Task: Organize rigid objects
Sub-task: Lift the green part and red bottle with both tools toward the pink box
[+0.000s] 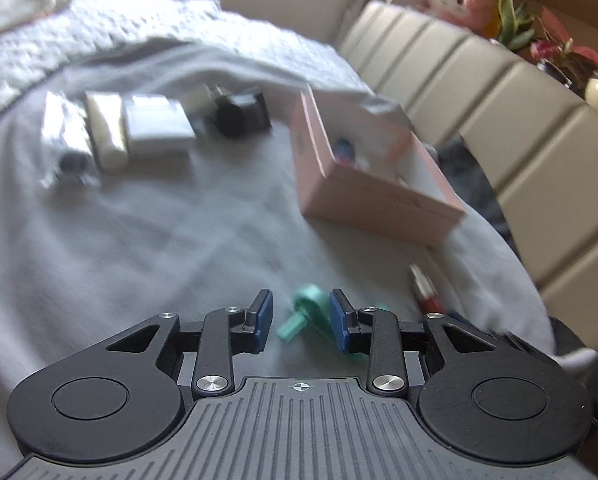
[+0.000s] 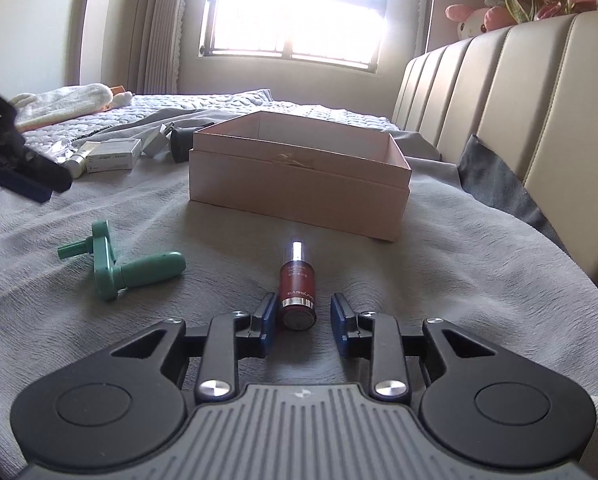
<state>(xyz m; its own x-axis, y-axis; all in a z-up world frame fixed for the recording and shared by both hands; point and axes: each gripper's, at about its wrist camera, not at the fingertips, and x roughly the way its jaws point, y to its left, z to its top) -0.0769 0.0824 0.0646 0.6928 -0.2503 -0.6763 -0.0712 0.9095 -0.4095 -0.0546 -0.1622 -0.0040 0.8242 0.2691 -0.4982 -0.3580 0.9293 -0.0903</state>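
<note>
Red bottle [image 2: 297, 293] lies between right gripper [image 2: 303, 322] fingers [image 2: 267, 320], untouched.

Both tongs are looking like twins: the left tongs [image 1: 301, 322] and the right tongs [image 2: 303, 320] are each sporting a ribbed grey plate with a tiny crosshair mark, two fat black round housings, black link arms with shiny silver screws, and blue pads [image 1: 263, 320] sitting on the inner faces of the fingers.
</note>
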